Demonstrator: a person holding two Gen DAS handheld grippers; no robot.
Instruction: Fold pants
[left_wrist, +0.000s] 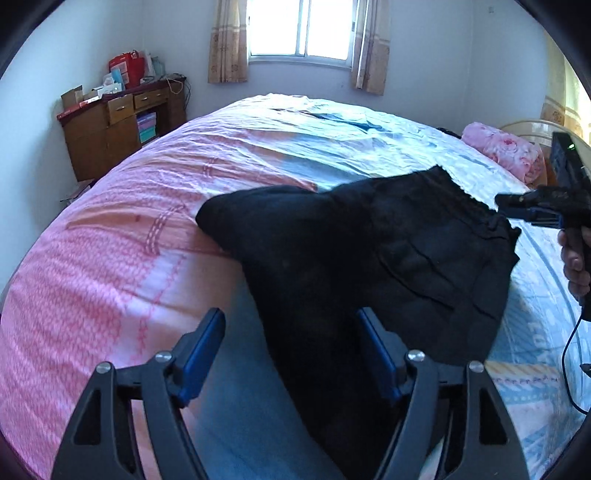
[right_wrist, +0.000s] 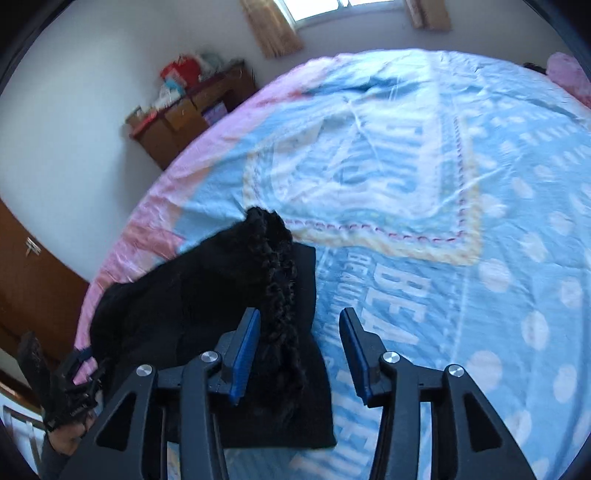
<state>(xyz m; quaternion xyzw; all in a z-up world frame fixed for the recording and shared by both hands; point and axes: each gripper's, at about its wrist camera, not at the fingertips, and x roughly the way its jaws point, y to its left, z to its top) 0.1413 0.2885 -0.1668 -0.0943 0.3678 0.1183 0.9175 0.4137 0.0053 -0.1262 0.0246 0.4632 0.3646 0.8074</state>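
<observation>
Black pants (left_wrist: 373, 258) lie on the bed (left_wrist: 129, 229), their long axis running from the ruffled waistband (right_wrist: 277, 280) toward the left hand-held gripper (left_wrist: 291, 332). Both that and the right hand-held gripper (right_wrist: 299, 332) gape wide above the cloth, gripping nothing.

A big bed (left_wrist: 147, 206) has a pink and blue cover. Black pants (left_wrist: 369, 251) lie on it. A pink pillow (left_wrist: 506, 151) sits far back.
</observation>
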